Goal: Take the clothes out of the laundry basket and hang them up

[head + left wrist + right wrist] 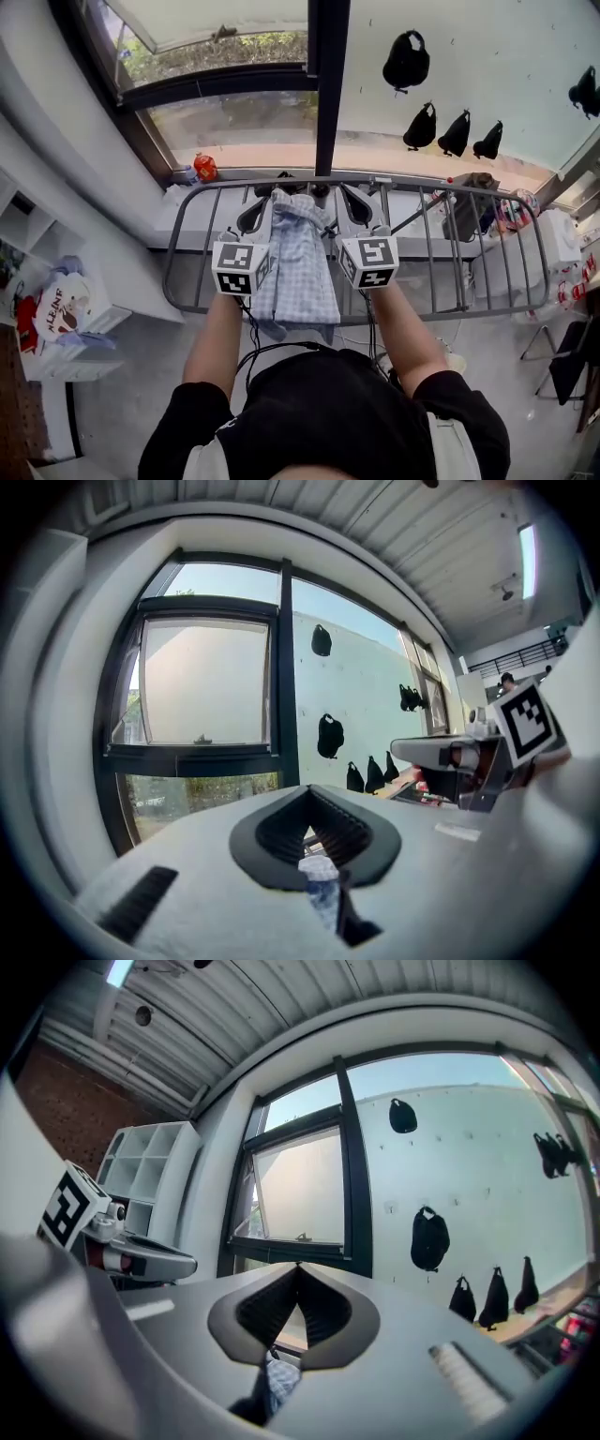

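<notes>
Here the left tongs (309, 829) are pressed together on a fold of the pale blue checked shirt (298, 267). A scrap of the cloth shows just below the ribbed black pads (281, 832). The right tongs (298, 1305) are likewise pinched shut on the shirt, with a bit of checked cloth poking out under their tips.

In the head view the two tongs sit side by side, near each other, each gripping one side of the shirt's upper edge. The garment hangs down between them, with the left marker cube (240, 268) against its left edge. The person's bare forearms (217, 339) reach forward from below.

The shirt is held up over a grey wire drying rack (487, 312), which spreads wide to both sides beneath it.

Beyond the rack runs a dark-framed window (225, 122), with an orange bottle (205, 167) on its sill. To the right, several black bags (406, 61) hang on a pale wall.
</notes>
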The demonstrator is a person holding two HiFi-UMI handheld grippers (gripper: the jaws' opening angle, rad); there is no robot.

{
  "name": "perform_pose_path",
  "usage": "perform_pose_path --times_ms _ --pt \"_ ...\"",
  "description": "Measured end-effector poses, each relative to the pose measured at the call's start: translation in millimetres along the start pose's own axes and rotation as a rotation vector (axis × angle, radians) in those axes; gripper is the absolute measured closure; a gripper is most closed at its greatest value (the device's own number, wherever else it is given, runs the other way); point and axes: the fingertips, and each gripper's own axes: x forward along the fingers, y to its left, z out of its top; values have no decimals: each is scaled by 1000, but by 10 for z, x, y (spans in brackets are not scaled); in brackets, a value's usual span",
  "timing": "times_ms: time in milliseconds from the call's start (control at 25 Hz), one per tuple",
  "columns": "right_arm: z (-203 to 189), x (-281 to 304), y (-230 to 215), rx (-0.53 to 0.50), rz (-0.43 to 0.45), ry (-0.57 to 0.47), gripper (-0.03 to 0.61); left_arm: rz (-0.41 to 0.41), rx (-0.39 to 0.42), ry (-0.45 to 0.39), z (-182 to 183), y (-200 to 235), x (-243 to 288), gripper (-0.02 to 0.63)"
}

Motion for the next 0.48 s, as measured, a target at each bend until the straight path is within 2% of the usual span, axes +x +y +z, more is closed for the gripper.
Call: perform_pose_path --times_ms 240,480 --pt "213 -487 194 -24 -92 -31 565 -57 3 -35 181 -308 -358 607" --pt "351 -1249 269 -37 -226 -45 565 -190 28 -62 216 -883 -767 607"
